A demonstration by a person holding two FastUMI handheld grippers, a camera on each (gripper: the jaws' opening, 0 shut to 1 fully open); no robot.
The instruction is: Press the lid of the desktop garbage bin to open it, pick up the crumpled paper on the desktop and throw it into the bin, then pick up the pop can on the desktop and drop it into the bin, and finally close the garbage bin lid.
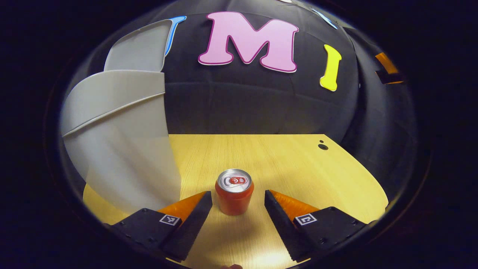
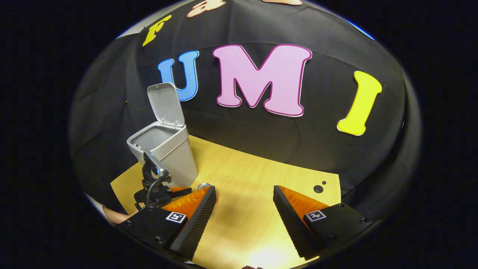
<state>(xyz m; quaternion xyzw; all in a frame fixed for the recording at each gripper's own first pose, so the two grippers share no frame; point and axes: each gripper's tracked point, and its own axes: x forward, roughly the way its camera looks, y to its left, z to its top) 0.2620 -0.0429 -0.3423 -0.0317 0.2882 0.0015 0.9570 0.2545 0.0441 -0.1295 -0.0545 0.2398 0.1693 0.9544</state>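
The left gripper [image 1: 238, 198] has its fingers spread, with the pop can [image 1: 234, 191] upright between the tips, touching neither; the garbage bin [image 1: 119, 138] stands just beside it toward the worktop's [image 1: 298, 168] left edge, lid [image 1: 138, 46] raised; the right gripper [image 2: 244, 200] is likewise spread over bare worktop, holding nothing; from there the left gripper sits below the bin.
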